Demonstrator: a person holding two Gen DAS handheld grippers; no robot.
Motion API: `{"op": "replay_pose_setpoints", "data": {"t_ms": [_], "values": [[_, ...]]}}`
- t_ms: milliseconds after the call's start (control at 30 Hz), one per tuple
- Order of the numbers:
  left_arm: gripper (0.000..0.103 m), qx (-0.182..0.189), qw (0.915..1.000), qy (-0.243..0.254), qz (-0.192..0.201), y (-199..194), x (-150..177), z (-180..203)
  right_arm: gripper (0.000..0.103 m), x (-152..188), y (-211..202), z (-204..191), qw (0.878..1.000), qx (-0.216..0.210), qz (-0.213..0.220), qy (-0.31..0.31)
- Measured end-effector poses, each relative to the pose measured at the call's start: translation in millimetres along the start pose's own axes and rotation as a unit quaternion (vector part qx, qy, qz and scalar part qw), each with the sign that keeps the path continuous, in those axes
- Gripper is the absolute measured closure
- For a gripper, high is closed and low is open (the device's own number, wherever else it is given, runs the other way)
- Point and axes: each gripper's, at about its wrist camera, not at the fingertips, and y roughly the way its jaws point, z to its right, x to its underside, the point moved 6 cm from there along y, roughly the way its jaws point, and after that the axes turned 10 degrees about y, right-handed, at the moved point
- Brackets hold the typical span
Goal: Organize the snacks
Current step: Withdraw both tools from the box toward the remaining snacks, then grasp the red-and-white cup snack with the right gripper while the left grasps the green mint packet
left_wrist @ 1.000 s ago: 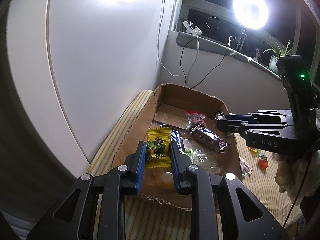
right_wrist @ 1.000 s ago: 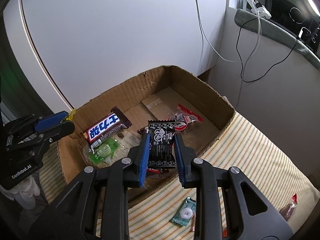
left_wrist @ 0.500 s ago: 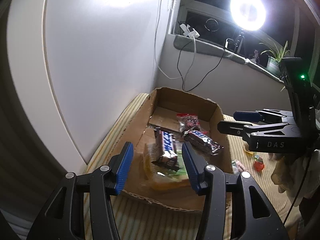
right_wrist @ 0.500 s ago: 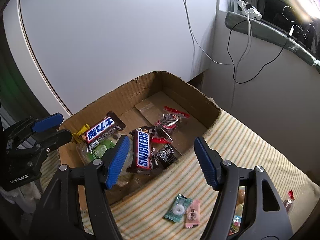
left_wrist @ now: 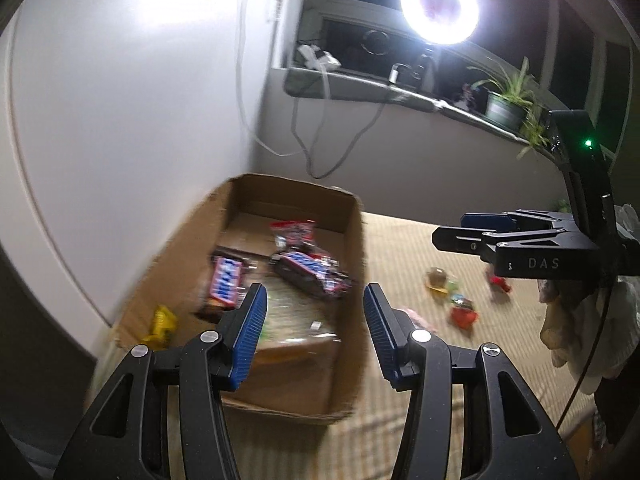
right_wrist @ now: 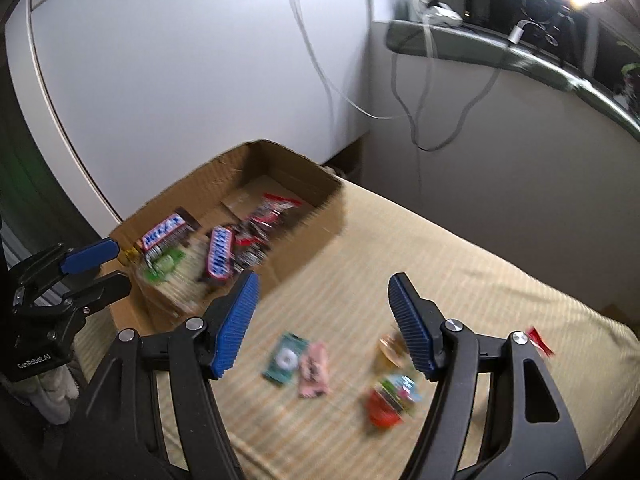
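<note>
A cardboard box (left_wrist: 352,236) (right_wrist: 320,216) holds several snacks: two Snickers bars (left_wrist: 226,280) (right_wrist: 219,254), a red packet (left_wrist: 294,230), a yellow packet (left_wrist: 162,322) and green wrappers. My left gripper (left_wrist: 314,332) is open and empty above the box's near right corner. My right gripper (right_wrist: 324,320) is open and empty above the striped mat. Loose snacks lie on the mat: a green packet (right_wrist: 285,358), a pink packet (right_wrist: 314,368), a red and blue candy pile (right_wrist: 390,400), a red piece (right_wrist: 540,340). Both views are blurred.
The striped mat (right_wrist: 460,260) extends right of the box. A white wall with hanging cables (right_wrist: 416,120) stands behind. A windowsill carries a ring light (left_wrist: 439,6) and a plant (left_wrist: 506,100). The right gripper shows in the left wrist view (left_wrist: 480,236).
Both grippers have let go of their packets into the box and opened wide. Both have drawn back and swung right, toward the loose snacks on the mat.
</note>
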Motion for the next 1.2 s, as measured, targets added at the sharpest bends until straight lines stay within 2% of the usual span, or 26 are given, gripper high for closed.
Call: {"op": "replay_pose_setpoints", "data": {"t_ms": [300,533,733,1100,1200], "values": [[0.059,0.046,0.9982,0.035,-0.016,10.5,4.5,58.9,0.033,33.4,-18.9,58.7,0.999,0.02,-0.01,0.036],[0.074,0.069,0.9947,0.057,-0.05,37.2,18.9,97.9,0.033,60.4,-10.4,73.5,0.998,0.014,-0.033,0.043],[0.08,0.052,0.9924,0.072,-0.085,66.4,28.2,111.0,0.036,73.7,4.4,75.7,0.998,0.011,-0.052,0.036],[0.08,-0.001,0.9883,0.087,-0.125,99.2,35.5,109.1,0.038,75.1,27.6,77.2,0.997,0.009,-0.064,0.037],[0.079,-0.003,0.9886,0.079,-0.128,104.1,34.4,105.5,0.039,74.7,33.3,78.4,0.997,0.011,-0.067,0.037]]}}
